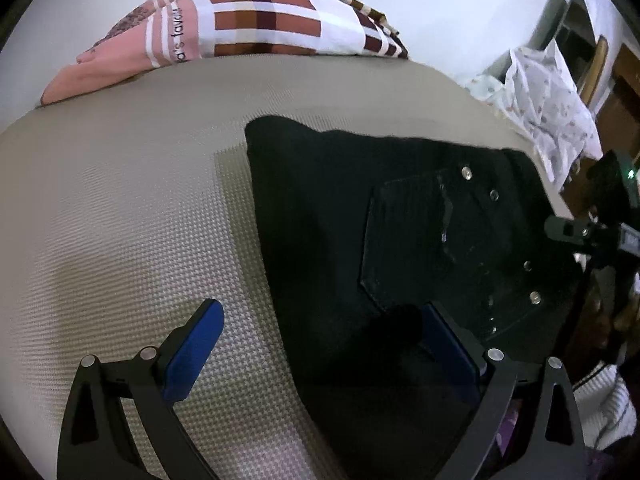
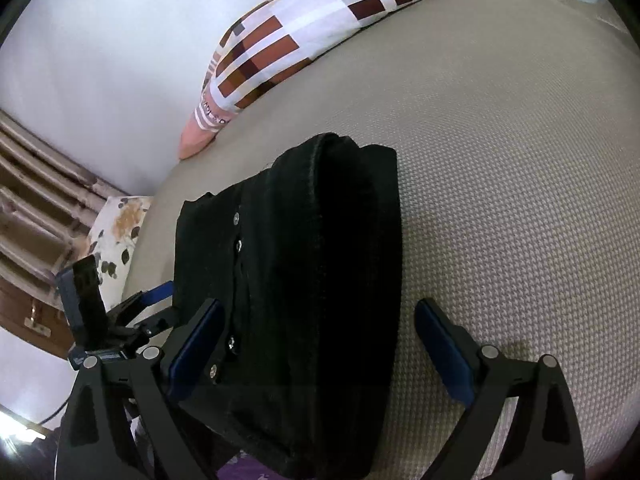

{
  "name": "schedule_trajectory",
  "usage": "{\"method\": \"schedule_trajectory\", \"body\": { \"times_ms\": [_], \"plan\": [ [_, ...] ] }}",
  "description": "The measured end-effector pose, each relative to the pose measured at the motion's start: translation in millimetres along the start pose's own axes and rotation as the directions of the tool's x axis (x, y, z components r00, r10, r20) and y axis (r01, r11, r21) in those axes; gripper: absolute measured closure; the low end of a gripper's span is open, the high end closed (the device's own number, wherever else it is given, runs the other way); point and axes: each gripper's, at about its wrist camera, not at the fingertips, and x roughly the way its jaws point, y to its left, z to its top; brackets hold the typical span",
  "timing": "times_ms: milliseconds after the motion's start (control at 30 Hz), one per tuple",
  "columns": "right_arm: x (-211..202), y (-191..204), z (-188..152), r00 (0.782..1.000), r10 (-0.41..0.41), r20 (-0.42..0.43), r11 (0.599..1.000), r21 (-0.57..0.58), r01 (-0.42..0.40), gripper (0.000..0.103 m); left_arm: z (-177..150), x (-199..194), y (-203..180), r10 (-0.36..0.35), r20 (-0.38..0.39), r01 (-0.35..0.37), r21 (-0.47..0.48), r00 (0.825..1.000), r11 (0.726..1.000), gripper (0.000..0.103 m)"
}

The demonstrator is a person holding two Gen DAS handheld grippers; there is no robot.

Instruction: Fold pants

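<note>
Pants point(image 2: 320, 280) folded into a black bundle, long axis toward the pillow point(image 2: 280, 48), left gripper point(image 1: 320, 344) and right gripper point(image 2: 316, 344) both spread apart

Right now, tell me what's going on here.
A person with a handheld gripper in each hand is folding black pants on a beige textured bed. The pants already lie in a compact folded bundle with the rivets showing. Both the left gripper and the right gripper are open and straddle the bundle's near edge without clamping it. A checked pillow lies at the far side by the wall.
</note>
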Motion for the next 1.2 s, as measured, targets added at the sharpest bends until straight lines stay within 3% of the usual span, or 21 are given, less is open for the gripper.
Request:
{"method": "schedule_trajectory", "body": {
  "times_ms": [200,600,900,1200],
  "plan": [
    [5,5,0,1.0,-0.003,0.006,0.998,-0.059,0.004,0.007,3,6,-5,0.008,-0.001,-0.008,0.025,1.0,1.0,0.005],
    [7,7,0,1.0,0.005,-0.028,0.998,-0.064,-0.007,0.0,7,12,-12,0.032,-0.001,-0.031,0.064,1.0,0.997,0.005],
    [-1,-6,-2,0.994,0.103,-0.027,0.994,-0.039,-0.104,0.0,7,14,-9,0.029,-0.002,-0.028,0.062,1.0,0.998,0.003],
    [7,3,8,0.995,0.062,-0.083,0.996,-0.064,-0.067,0.0,9,16,-13,0.039,-0.005,-0.038,0.072,0.999,0.997,0.001]
  ]
}}
